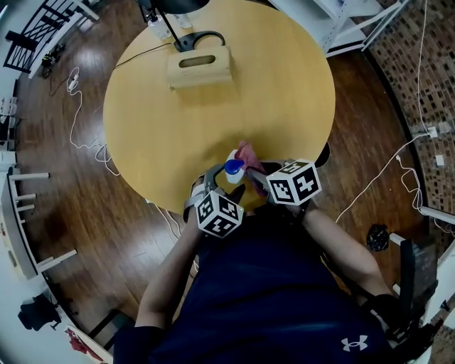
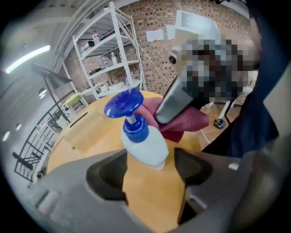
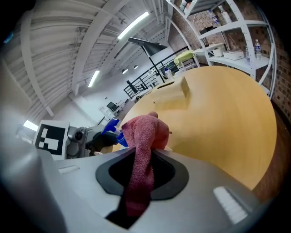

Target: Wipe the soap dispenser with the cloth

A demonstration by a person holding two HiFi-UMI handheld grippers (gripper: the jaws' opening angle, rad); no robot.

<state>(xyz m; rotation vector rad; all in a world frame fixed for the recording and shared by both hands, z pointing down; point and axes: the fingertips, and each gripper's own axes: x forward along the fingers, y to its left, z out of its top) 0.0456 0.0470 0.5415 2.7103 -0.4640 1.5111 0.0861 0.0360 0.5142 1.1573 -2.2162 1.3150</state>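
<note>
A white soap dispenser (image 1: 232,171) with a blue pump stands near the front edge of the round wooden table (image 1: 284,92). In the left gripper view its bottle (image 2: 144,142) sits between the wide-apart jaws of my left gripper (image 2: 150,166), and the pads are not pressing on it. My right gripper (image 3: 142,160) is shut on a pink cloth (image 3: 144,132). The bunched end of the cloth (image 2: 184,122) lies against the far side of the bottle. In the head view both grippers, left (image 1: 220,185) and right (image 1: 253,175), meet at the dispenser.
A wooden box with a slot (image 1: 200,67) sits at the table's far side, beside a black lamp base (image 1: 195,40). White shelving (image 1: 345,21) stands beyond the table. White cables (image 1: 82,138) trail on the wooden floor. The table's front edge is close to my body.
</note>
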